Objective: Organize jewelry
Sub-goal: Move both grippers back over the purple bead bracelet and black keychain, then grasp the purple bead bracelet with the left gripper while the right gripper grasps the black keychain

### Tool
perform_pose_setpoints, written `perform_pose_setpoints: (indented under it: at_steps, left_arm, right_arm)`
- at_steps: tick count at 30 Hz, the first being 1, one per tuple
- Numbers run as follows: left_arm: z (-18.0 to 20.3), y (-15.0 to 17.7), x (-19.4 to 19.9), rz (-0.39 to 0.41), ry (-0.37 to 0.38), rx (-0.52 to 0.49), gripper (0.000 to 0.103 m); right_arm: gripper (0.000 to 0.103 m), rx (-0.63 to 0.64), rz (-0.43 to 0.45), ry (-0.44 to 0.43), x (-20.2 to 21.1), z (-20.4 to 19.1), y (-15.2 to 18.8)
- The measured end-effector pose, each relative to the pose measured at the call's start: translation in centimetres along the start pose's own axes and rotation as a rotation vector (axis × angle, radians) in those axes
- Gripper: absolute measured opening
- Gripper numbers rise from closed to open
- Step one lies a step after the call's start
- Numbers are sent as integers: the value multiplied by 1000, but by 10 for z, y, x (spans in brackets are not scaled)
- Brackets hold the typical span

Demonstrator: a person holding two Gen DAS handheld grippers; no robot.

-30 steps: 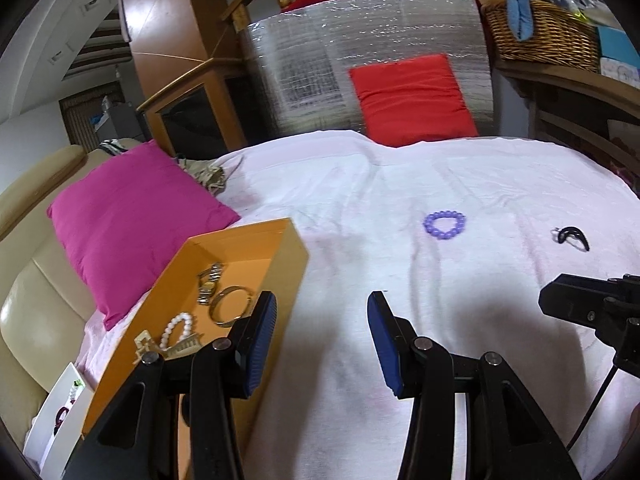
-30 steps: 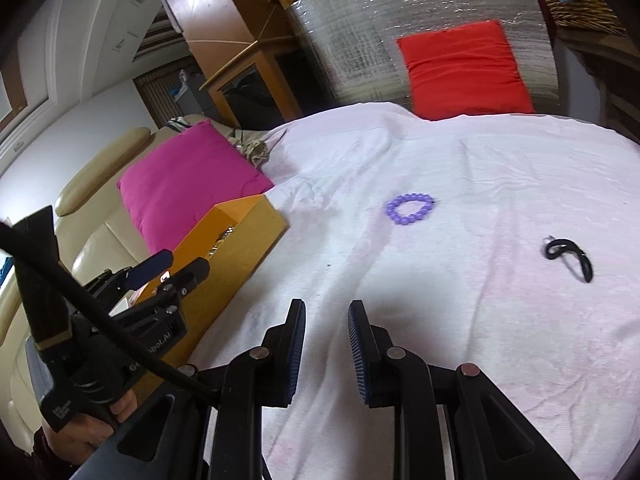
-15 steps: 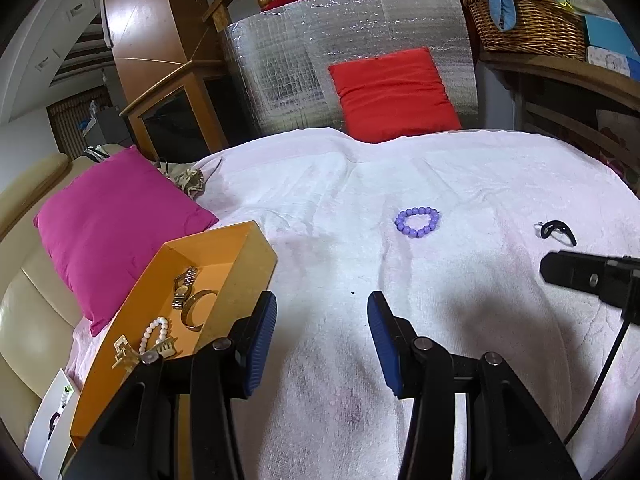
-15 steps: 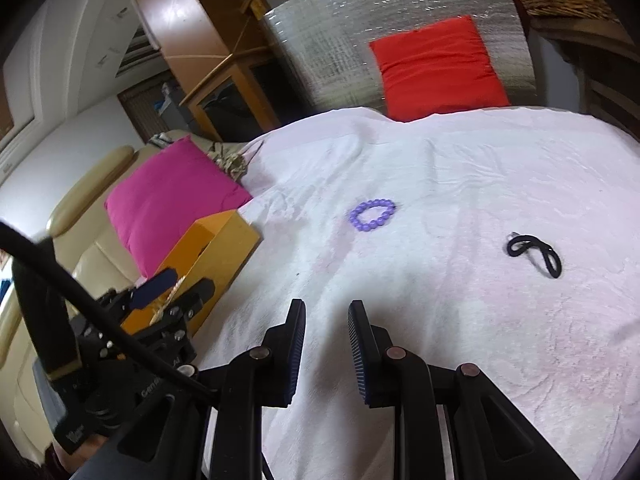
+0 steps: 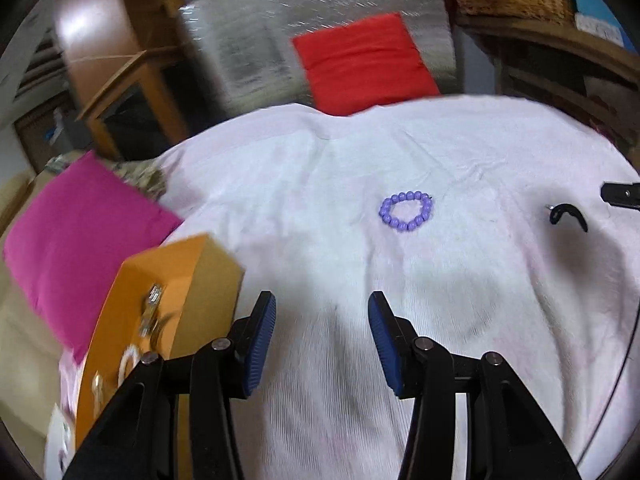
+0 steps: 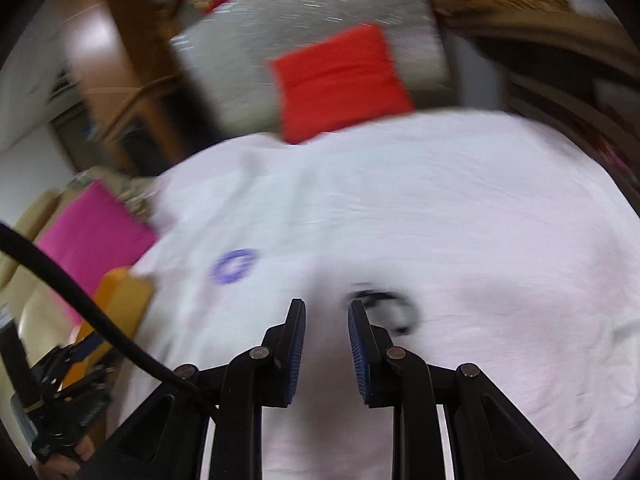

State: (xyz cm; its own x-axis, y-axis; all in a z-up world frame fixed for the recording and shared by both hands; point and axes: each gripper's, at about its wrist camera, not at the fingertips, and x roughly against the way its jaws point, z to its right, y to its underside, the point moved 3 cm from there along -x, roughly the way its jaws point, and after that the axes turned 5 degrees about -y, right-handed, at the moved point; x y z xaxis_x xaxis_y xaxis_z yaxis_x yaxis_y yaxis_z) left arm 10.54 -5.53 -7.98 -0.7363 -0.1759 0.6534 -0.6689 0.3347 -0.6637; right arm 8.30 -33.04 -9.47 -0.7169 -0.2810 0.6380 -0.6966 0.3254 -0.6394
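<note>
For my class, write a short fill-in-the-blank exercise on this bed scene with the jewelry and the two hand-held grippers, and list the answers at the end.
1. The bead bracelet lying on the white sheet is ____ in color.
2. The watch lies inside the ____ box.
3. The left hand-held gripper holds ____.
4. The cushion against the silver panel is ____.

Answers: purple; orange; nothing; red

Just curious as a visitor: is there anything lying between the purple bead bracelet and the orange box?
Nothing: in the left wrist view only bare white cloth stretches from the purple bead bracelet to the orange box.
</note>
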Motion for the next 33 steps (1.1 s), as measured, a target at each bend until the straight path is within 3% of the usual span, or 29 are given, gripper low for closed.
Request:
perform_pose_setpoints:
  at_steps: [2,6,9,15,18,20,21,25,26,29,32,33]
  left_arm:
    - [2,-11,-18,-33,36,-13,55]
    - [8,-26,-46,-59,116,22,55]
    - [6,-31,-61,-70,167,77,55]
    - [6,-44,-89,-90,178,139,55]
    - [15,-50,-101,-106,218,157,55]
    - [21,-55,-108,-110,238,161,55]
    - [24,-56,-112,-110,250,164,55]
    - [28,-55,-129,-137,288,197,55]
    - [28,-55,-132,-139,300,213,55]
    - [31,-57,-134,-112,311,214,53]
    - [41,-57,-131,-87,328,174,23]
    - [45,-57,-128,-75,315,148,22]
  right_arm:
    - [25,-79,-49,45,-10,28,-4]
    - [27,-195,-99,15,-25,51,-2]
    - [27,-177,-103,22,-31,45,-1]
    - [27,-139,-130,39,-46,32,3]
    - [27,-102,-126,61,-50,25,4]
    - [38,-77,-121,88,-52,21,5]
    - [49,-61,-118,105,-55,18,5]
    - [52,-39,-97,137,-63,13,6]
    - [51,-40,-89,148,-64,12,5]
    - [32,-30,-67,196,-67,13,4]
    - [13,-15,-51,237,-67,14,5]
    - [9,-22,-48,239,-65,15,4]
